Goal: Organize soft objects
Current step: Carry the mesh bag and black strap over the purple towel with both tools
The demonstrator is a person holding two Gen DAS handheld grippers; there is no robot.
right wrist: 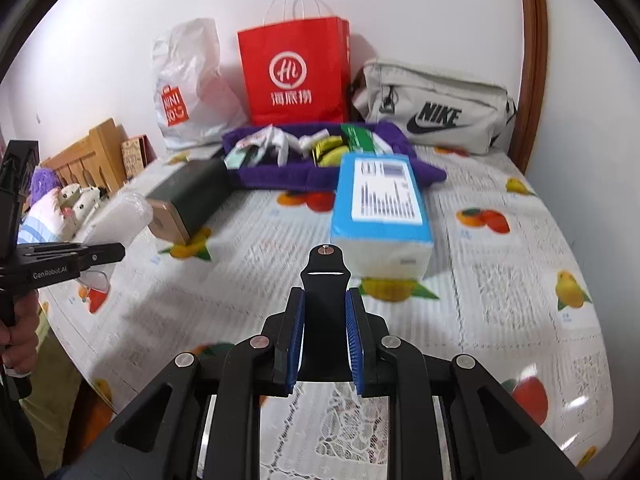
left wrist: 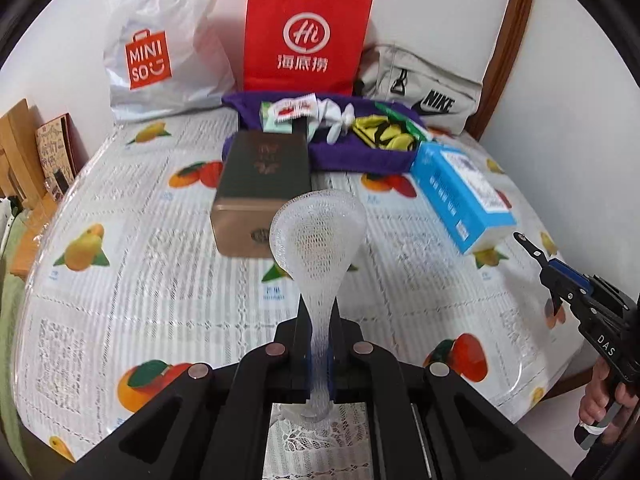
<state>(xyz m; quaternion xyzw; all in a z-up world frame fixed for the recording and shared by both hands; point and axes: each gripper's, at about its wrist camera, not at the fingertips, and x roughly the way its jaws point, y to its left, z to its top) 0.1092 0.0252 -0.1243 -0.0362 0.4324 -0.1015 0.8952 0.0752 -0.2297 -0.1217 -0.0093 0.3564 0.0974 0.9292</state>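
My left gripper [left wrist: 320,312] is shut on a white foam mesh sleeve [left wrist: 318,236], which fans out above the table; the same sleeve [right wrist: 120,216] shows at the left of the right wrist view, with the left gripper [right wrist: 116,254] below it. My right gripper [right wrist: 325,300] is shut on a black watch strap [right wrist: 325,276] with a metal pin at its tip; the strap [left wrist: 530,246] and right gripper [left wrist: 546,266] also appear at the right edge of the left wrist view. A purple cloth tray [left wrist: 360,156] at the back holds packets, a white item and yellow-black items.
A dark green box [left wrist: 262,184] and a blue-white box [left wrist: 460,196] lie on the fruit-print tablecloth [left wrist: 140,280]. Behind stand a white Miniso bag [left wrist: 160,44], a red paper bag [left wrist: 306,36] and a grey Nike pouch [left wrist: 424,88]. Plush toys [right wrist: 68,200] lie beyond the table's left edge.
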